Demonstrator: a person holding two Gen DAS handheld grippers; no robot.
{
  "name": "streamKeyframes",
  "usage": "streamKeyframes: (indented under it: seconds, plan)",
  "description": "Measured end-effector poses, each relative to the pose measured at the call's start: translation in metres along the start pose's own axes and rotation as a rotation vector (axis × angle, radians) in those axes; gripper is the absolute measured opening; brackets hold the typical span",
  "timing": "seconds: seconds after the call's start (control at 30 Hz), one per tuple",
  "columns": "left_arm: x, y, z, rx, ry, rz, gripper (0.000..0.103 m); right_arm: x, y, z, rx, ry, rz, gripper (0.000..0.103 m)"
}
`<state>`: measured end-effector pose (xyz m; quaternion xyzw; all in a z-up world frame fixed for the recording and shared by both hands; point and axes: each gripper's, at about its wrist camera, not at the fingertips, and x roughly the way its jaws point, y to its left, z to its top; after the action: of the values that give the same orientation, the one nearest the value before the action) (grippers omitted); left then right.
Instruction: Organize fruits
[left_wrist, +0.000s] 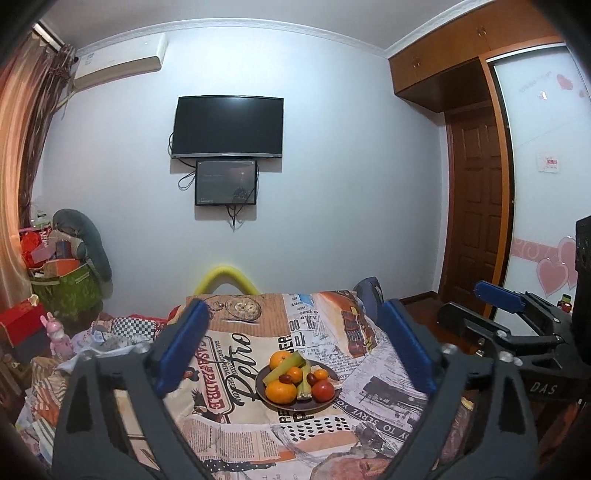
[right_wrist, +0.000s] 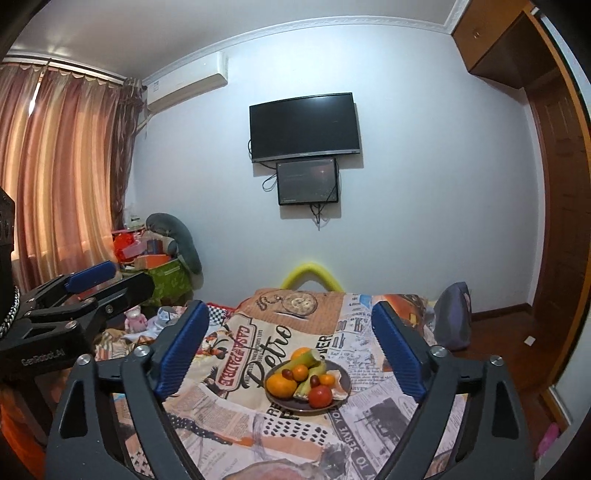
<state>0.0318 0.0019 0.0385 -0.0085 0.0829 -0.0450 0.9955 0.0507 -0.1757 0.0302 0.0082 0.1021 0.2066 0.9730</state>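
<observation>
Left wrist view: fruit plate (left_wrist: 328, 404) lies ahead, between released jaws, untouched; right wrist view likewise, jaws released.

A home bedroom — curtains (right_wrist: 62, 166), a wall-mounted television (left_wrist: 228, 127), an air conditioner (left_wrist: 118, 61), a wooden wardrobe (left_wrist: 443, 62) and door (left_wrist: 480, 206).

A dark round plate (left_wrist: 263, 394) sat low in the frame's centre, heaped with oranges (left_wrist: 281, 391), a red tomato (left_wrist: 323, 390), green stalks (left_wrist: 283, 367) lying slantwise and small dark red fruits (left_wrist: 284, 378) tucked between them.
</observation>
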Motion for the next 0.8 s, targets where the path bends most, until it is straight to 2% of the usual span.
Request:
streamKeyframes:
  seconds: [0.1, 0.8]
  plan:
    - [-0.003, 0.000, -0.003, 0.003, -0.001, 0.012, 0.099, -0.005, -0.001, -0.001, 0.000, -0.013, -0.023, 0.103]
    - [-0.003, 0.004, -0.007, -0.010, 0.011, 0.014, 0.101, -0.018, -0.001, -0.007, -0.004, -0.004, -0.029, 0.103]
